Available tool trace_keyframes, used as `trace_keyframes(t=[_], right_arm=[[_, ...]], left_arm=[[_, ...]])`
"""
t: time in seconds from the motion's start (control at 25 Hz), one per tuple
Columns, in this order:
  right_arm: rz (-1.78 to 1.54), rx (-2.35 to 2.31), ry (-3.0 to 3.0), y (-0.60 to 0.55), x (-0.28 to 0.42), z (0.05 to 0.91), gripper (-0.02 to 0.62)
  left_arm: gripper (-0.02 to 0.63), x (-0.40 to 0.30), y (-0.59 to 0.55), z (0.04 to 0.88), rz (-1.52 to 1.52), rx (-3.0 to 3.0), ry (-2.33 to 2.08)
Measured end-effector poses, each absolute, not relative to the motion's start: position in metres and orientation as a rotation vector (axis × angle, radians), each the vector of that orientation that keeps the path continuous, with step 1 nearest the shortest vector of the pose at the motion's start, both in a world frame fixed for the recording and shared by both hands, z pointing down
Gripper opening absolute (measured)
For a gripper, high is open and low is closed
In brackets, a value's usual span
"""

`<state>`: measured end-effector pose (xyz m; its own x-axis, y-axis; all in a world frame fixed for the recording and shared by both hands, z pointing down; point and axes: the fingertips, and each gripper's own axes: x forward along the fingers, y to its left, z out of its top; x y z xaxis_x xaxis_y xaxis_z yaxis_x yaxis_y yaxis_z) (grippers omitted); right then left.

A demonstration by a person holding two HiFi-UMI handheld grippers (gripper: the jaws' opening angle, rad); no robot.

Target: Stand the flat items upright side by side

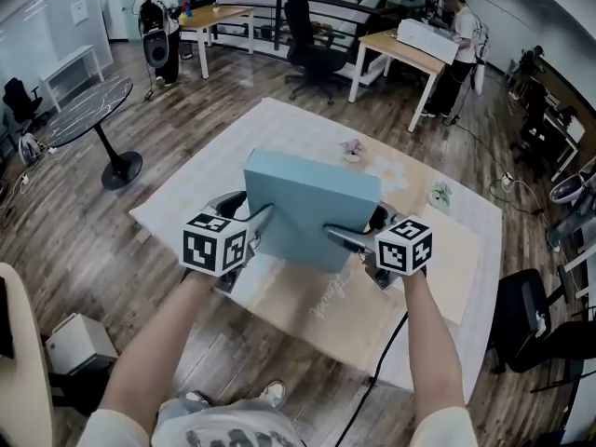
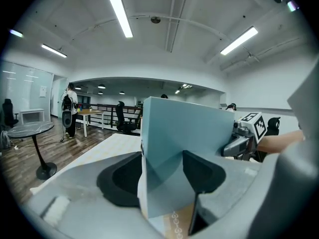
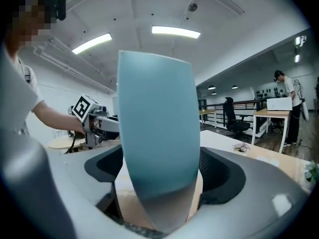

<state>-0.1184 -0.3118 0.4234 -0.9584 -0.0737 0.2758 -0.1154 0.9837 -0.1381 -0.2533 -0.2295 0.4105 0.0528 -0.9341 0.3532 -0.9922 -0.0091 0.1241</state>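
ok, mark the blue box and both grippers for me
blue box (image 1: 312, 198): head view, middle of its broad face.
left gripper (image 1: 250, 210): head view, midway between its fingers, at the box's left edge.
right gripper (image 1: 358, 226): head view, midway between its fingers, at the box's right edge.

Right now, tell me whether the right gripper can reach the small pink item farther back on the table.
Probably not: the teal box sits between the open jaws of the right gripper and stands in front of the small pink item.

Open-plan office w/ desks (image 1: 400, 49), swivel chairs (image 1: 307, 37), strip lights (image 2: 121, 14) & wood floor (image 1: 200, 105).
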Motion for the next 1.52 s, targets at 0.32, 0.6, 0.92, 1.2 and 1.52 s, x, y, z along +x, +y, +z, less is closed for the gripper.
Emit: trace_keyframes(t=[0.32,0.6,0.92,1.2,1.52], right_arm=[[0.077,0.067,-2.828,-0.308,-0.129,0.428,0.394],[-0.013,0.218,-2.839,-0.305,-0.121,0.426,0.365],[-0.021,0.496,-2.831,-0.302,-0.103,0.424,0.353],[-0.065,0.773,-2.795,-0.300,-0.094,0.416,0.342],[-0.105,1.170,-2.662,-0.300,-0.084,0.417,0.339]], left_arm=[[0.259,-0.250,-0.231,0.411,0.299,2.013,-1.949],[0.259,-0.251,-0.237,0.411,0.286,2.016,-1.933],[0.259,-0.238,-0.245,0.414,0.275,2.081,-1.853],[0.259,-0.229,-0.251,0.417,0.273,2.178,-1.732],[0.259,-0.228,-0.269,0.421,0.282,2.311,-1.541]])
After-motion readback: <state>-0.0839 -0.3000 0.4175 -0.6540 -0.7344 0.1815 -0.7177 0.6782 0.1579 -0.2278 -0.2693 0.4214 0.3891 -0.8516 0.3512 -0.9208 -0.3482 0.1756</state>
